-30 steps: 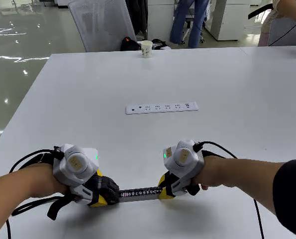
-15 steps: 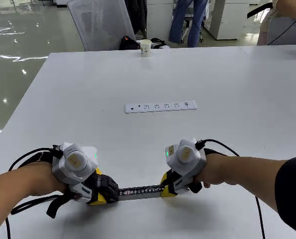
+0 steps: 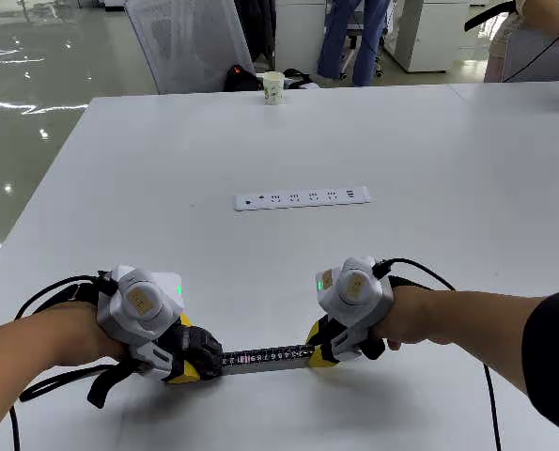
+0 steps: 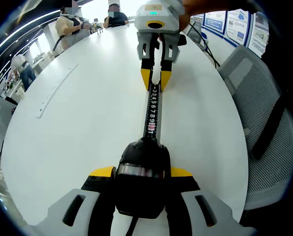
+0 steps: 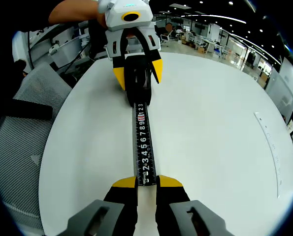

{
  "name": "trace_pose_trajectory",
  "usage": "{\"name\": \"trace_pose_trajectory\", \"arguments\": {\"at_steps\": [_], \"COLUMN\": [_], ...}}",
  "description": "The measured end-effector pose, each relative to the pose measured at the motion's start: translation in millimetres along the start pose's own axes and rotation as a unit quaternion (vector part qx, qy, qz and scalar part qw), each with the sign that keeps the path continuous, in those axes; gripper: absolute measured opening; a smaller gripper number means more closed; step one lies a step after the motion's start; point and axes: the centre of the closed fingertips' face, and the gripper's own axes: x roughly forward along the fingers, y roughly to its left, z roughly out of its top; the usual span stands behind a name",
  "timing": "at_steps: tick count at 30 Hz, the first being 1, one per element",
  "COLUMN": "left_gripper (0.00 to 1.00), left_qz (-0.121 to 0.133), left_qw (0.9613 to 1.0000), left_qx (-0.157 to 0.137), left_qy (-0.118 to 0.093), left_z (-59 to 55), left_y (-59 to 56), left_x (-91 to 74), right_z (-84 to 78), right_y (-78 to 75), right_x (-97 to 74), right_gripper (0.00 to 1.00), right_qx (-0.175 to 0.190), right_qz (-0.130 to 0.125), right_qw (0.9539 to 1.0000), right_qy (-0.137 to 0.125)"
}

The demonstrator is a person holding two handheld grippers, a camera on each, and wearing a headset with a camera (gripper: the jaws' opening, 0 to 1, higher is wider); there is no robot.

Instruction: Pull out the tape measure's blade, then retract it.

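The left gripper (image 4: pixel 142 172) has its yellow-tipped fingers (image 4: pixel 103 171) closed narrow on either side of the tape measure (image 4: pixel 142 189), clamping the black case between them. The case rests on the white table (image 3: pixel 429 169), at its near edge, with its mouth facing the other gripper. The right gripper (image 5: pixel 146 183) has its fingers drawn almost together and pinches the free end of the blade (image 5: pixel 142 140); the lowest printed numbers sit just ahead of its yellow tips.

The blade is pulled out a short way. It runs straight and flat on the tabletop from the case's mouth to the right gripper's jaws, black with white numerals and one red mark. In the head view the two grippers face each other along this line, left and right of centre, each held by a hand. Black cables (image 3: pixel 49 301) loop beside the left wrist, and another trails along the right forearm.

Further out, a white power strip (image 3: pixel 302 198) lies flat near the middle of the table, well apart from the grippers. At the far edge a paper cup (image 3: pixel 273 88) stands upright; from this angle its contents cannot be made out. Behind it is a grey mesh chair (image 3: pixel 194 42), and a person in jeans (image 3: pixel 354 38) stands on the glossy floor beyond.
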Motion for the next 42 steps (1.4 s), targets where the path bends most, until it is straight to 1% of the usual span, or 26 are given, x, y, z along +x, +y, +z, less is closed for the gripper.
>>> {"name": "trace_pose_trajectory", "arguments": {"at_steps": [15,19,42], "left_gripper": [0.34,0.34,0.34], "left_qz": [0.000,-0.001,0.001], "left_qw": [1.0000,1.0000,1.0000], "left_qx": [-0.001,-0.005,-0.002], "left_qy": [-0.003,-0.005,-0.004], "left_z": [0.8,1.0,0.3], "left_y": [0.1,0.1,0.6], "left_x": [-0.2,-0.2,0.0], "right_z": [-8.6,-11.0,-21.7], "right_y": [-0.3,-0.7,-2.2], "right_x": [-6.3,-8.0,-14.0], "right_gripper": [0.10,0.10,0.10], "right_qx": [0.004,0.007,0.014], "right_qz": [-0.002,-0.004,-0.006], "right_qw": [1.0000,1.0000,0.9999], "right_qy": [0.005,0.004,0.007]}}
